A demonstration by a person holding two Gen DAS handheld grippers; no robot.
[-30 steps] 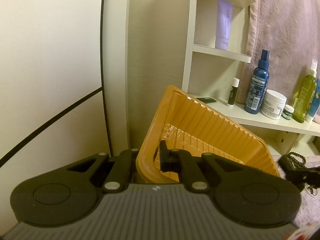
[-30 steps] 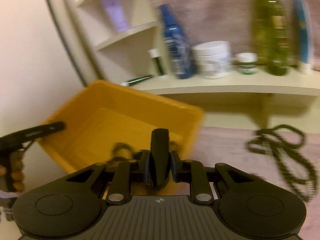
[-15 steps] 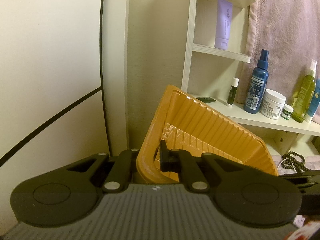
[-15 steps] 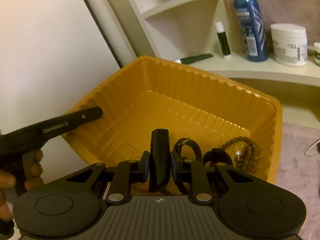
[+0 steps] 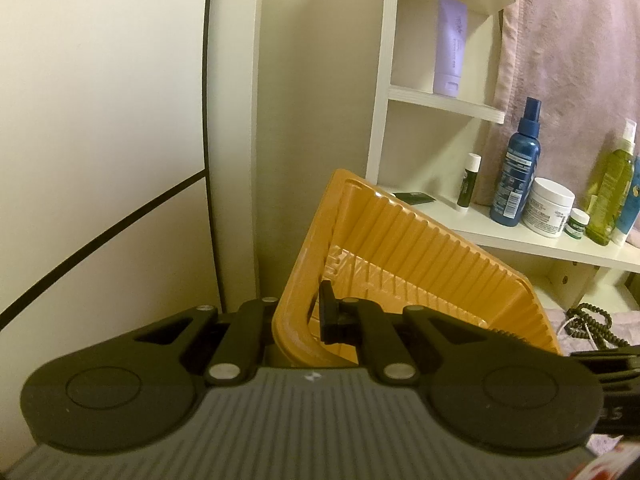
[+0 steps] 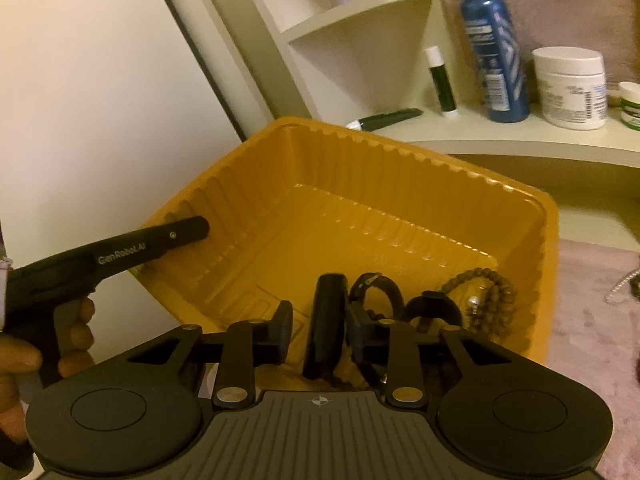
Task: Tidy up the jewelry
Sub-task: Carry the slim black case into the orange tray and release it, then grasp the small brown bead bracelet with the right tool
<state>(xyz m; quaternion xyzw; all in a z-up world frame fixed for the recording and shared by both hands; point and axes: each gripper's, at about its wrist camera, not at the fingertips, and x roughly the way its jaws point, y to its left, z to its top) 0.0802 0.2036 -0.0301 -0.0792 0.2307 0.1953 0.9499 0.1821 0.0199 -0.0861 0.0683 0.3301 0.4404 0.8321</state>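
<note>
Right gripper (image 6: 320, 330) jaws are opening over the yellow tray (image 6: 550, 248), freeing the black band (image 6: 326, 320) beside the beads (image 6: 494, 298), while left gripper (image 5: 298, 322) stays clamped on its rim — one more piece stowed.

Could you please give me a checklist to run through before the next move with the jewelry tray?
1. Left gripper shut on the orange tray wall: ok.
2. Right gripper jaws opening, black band between them; band fully free: cannot tell.
3. Black band sits over the tray's inside, not over its rim: ok.
4. Brown bead bracelet lies inside the tray: ok.
5. All jewelry collected: not ok, a dark bead string lies outside on the pink cloth.
</note>
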